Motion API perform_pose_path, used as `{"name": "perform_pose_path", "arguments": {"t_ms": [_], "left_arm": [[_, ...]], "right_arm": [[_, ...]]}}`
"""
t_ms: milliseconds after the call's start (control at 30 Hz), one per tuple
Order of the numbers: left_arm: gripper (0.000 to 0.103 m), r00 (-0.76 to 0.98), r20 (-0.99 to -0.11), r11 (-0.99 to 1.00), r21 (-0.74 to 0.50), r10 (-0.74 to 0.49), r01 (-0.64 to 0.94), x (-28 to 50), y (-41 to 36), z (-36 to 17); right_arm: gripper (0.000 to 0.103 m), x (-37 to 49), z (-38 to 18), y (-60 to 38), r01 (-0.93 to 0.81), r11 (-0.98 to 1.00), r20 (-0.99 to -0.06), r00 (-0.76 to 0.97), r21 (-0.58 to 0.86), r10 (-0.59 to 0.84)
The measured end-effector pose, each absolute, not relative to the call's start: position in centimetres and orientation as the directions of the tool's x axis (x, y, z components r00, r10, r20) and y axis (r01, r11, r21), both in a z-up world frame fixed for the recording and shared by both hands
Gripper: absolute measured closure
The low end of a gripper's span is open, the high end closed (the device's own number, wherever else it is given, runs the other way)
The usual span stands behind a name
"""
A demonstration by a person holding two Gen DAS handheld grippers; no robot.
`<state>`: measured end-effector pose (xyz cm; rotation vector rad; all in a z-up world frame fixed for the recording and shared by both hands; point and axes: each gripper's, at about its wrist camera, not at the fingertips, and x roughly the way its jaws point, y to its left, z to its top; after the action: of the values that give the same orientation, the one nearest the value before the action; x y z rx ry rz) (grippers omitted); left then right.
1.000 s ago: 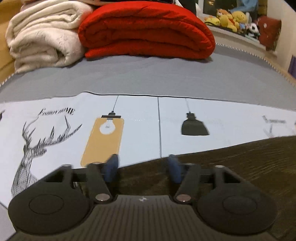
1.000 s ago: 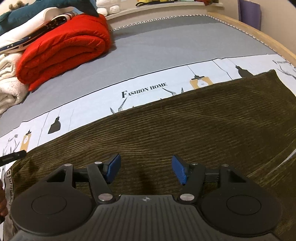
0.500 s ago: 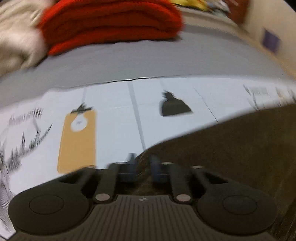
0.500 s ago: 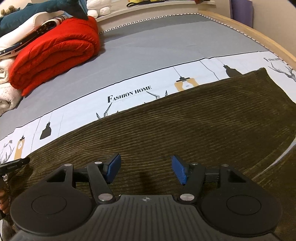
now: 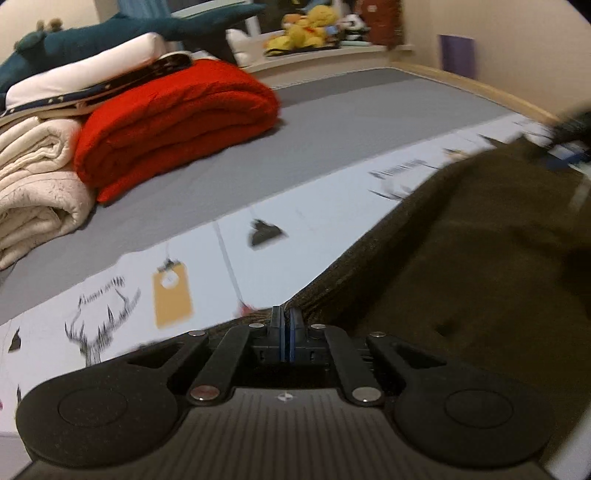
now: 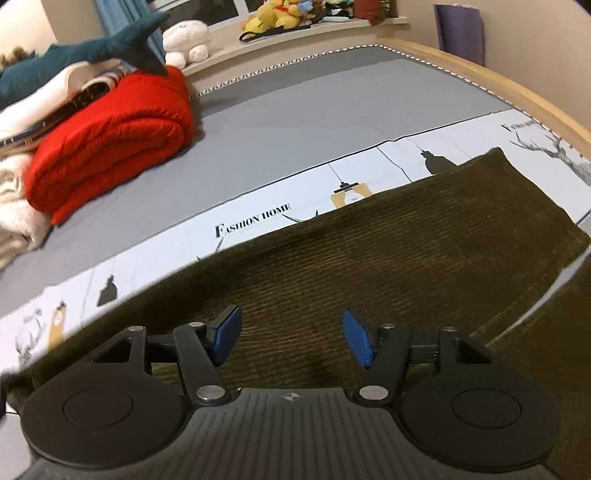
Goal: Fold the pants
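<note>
on a bed in a lamplit room, a pair of dark olive corduroy pants (image 6: 388, 258) lies spread across the printed white band of the bedsheet (image 5: 207, 266), with the grey sheet beyond it. the left gripper (image 5: 285, 317) has its blue pads pressed together on an edge of the corduroy at the 6 o'clock spot of its own view, the cloth rising to the pinch in a ridge that runs off toward 2 o'clock, so the fabric looks lifted rather than lying flat. the right gripper (image 6: 291, 338) hangs over the middle of the pants with its jaws standing apart and nothing between them, the ribbed cloth showing plainly below the gap. a folded red blanket (image 6: 110, 144) sits at about 10 o'clock from the pants, next to a stack of cream bedding (image 5: 33, 192), with a teal plush shark (image 6: 85, 51) on top of the pile and soft toys on the far ledge (image 6: 288, 16); all of it lies well apart from the work. the step in hand appears to be the first fold, one end of the pants being carried over. the next move seems to call for the left to bring its pinched edge across toward the far end at 2 o'clock, while the right either presses the cloth down or takes a matching hold to keep the fold square.
</note>
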<state>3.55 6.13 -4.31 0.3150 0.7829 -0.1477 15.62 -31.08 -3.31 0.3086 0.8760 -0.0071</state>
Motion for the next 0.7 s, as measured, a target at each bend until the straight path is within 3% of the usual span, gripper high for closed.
{"name": "perform_pose_path", "arguments": {"t_ms": [167, 233, 300, 367, 467, 533, 600, 633, 700], "left_arm": [[0.103, 0.642, -0.767, 0.934, 0.22, -0.013, 0.282, -4.5, 3.8, -6.7], [0.099, 0.619, -0.786, 0.942, 0.211, 0.005, 0.261, -5.4, 4.5, -7.0], [0.078, 0.589, -0.806, 0.987, 0.04, -0.061, 0.156, -5.6, 7.0, -5.7], [0.048, 0.543, -0.817, 0.979, -0.19, -0.196, 0.069, -5.4, 9.8, -5.4], [0.044, 0.481, -0.822, 0.917, -0.39, -0.305, -0.085, -4.8, 12.3, -7.4], [0.044, 0.475, -0.822, 0.884, -0.435, -0.314, -0.169, -3.9, 13.0, -8.4], [0.037, 0.483, -0.813, 0.851, -0.474, -0.326, -0.224, -3.0, 13.4, -9.2], [0.029, 0.479, -0.815, 0.842, -0.481, -0.327, -0.244, -2.3, 13.5, -9.5], [0.027, 0.479, -0.818, 0.841, -0.476, -0.318, -0.256, -1.3, 13.5, -9.8]], "right_arm": [[0.039, 13.6, -2.3, -31.8, 0.128, 0.944, -0.737, 0.659, 0.305, 0.149], [0.039, 12.9, -2.2, -32.4, 0.129, 0.943, -0.734, 0.662, 0.307, 0.149], [0.039, 12.4, -2.3, -33.1, 0.144, 0.94, -0.736, 0.662, 0.309, 0.14], [0.039, 12.0, -2.5, -34.2, 0.171, 0.931, -0.742, 0.656, 0.322, 0.136], [0.04, 12.0, -2.7, -35.5, 0.201, 0.92, -0.744, 0.656, 0.337, 0.129], [0.044, 12.3, -2.9, -36.6, 0.218, 0.912, -0.74, 0.661, 0.348, 0.124], [0.052, 12.8, -3.1, -37.9, 0.25, 0.892, -0.732, 0.67, 0.377, 0.122], [0.055, 13.0, -3.3, -38.6, 0.271, 0.877, -0.725, 0.679, 0.397, 0.118], [0.062, 13.3, -3.5, -40.2, 0.304, 0.844, -0.698, 0.708, 0.442, 0.111]]}}
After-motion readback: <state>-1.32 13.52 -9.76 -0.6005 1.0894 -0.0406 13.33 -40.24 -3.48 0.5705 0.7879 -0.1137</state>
